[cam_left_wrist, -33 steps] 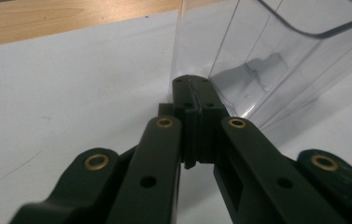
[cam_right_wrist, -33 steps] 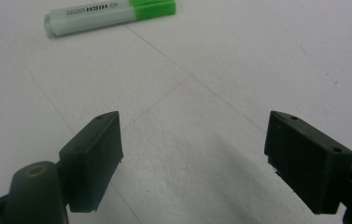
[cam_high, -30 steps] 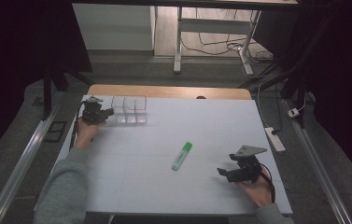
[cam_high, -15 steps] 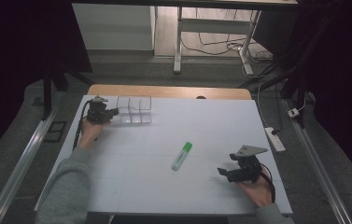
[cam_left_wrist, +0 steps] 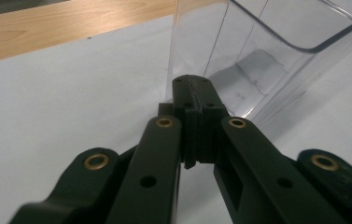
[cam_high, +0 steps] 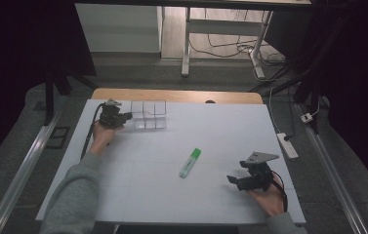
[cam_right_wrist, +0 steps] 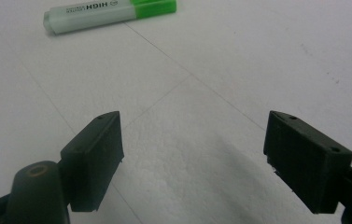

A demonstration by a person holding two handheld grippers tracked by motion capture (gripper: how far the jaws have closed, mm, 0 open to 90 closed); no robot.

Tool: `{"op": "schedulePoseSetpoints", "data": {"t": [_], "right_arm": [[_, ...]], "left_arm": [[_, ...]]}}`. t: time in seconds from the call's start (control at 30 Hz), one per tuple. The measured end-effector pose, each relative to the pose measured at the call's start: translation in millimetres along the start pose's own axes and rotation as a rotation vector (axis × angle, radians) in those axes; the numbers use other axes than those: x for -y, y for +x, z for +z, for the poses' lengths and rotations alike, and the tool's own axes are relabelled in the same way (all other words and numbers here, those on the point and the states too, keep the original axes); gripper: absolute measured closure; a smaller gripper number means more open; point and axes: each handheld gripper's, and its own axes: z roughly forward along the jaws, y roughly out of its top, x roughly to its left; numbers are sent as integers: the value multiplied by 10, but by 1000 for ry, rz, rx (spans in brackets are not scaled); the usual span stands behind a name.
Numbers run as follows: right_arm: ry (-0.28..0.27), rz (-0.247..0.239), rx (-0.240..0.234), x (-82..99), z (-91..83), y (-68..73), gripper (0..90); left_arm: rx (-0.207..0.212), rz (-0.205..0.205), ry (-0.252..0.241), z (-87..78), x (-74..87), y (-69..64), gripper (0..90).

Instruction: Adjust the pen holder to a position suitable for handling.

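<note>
**Left claw nudges the clear organizer; right claw waits by the highlighter**

At the far left of the worktop point(cam_high: 137, 195), my left claw point(cam_high: 128, 116) sits pressed together, its black tips meeting with nothing between them. In the left gripper view those closed tips point(cam_left_wrist: 193, 95) touch the near corner wall of the clear plastic organizer point(cam_left_wrist: 276, 60), a see-through box with several compartments, all looking empty. Compared with a second ago, my left hand has shifted toward the back of the worktop, and the organizer point(cam_high: 148, 115) has gone with it, ending closer to the wooden strip along the far edge. I judge this as a push, not a grip, so the box is being repositioned.

Near the middle lies a green and white highlighter point(cam_high: 190, 162), flat, capped and untouched; it has not moved.

To the right, my right claw point(cam_high: 234, 181) rests low over the worktop with its jaws spread wide and empty, aimed toward the highlighter point(cam_right_wrist: 110, 15) but well apart from it. That hand has stayed put. I expect the highlighter to be picked up next.
</note>
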Motion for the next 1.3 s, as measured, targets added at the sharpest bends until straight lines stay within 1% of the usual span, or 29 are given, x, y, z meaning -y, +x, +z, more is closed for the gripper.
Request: {"op": "schedulePoseSetpoints", "data": {"t": [0.07,0.13,0.3,0.63,0.67,0.73,0.93,0.97,1.23,1.27,1.3], "right_arm": [[0,0,1,0,0,0,192],[-2,-1,1,0,0,0,194],[-9,1,1,0,-11,0,197],[-8,7,5,14,-28,15,198],[-12,7,7,16,-30,18,198],[-13,7,9,18,-38,20,199],[-13,13,14,30,-51,25,199],[-14,14,15,32,-53,27,199],[-17,22,22,36,-74,37,200],[-16,21,24,40,-79,39,200],[-16,21,24,44,-82,41,200]], "left_arm": [[1,3,1,14,-10,-18,890],[3,16,2,52,-41,-70,890],[10,25,0,104,-94,-132,890],[31,56,3,218,-180,-283,890],[31,56,3,218,-180,-283,890],[41,65,3,247,-211,-330,890],[53,85,4,304,-268,-415,890],[56,78,-2,320,-273,-435,890],[74,100,6,423,-334,-556,890],[74,100,6,423,-334,-556,890],[79,105,9,446,-348,-591,890]]}}
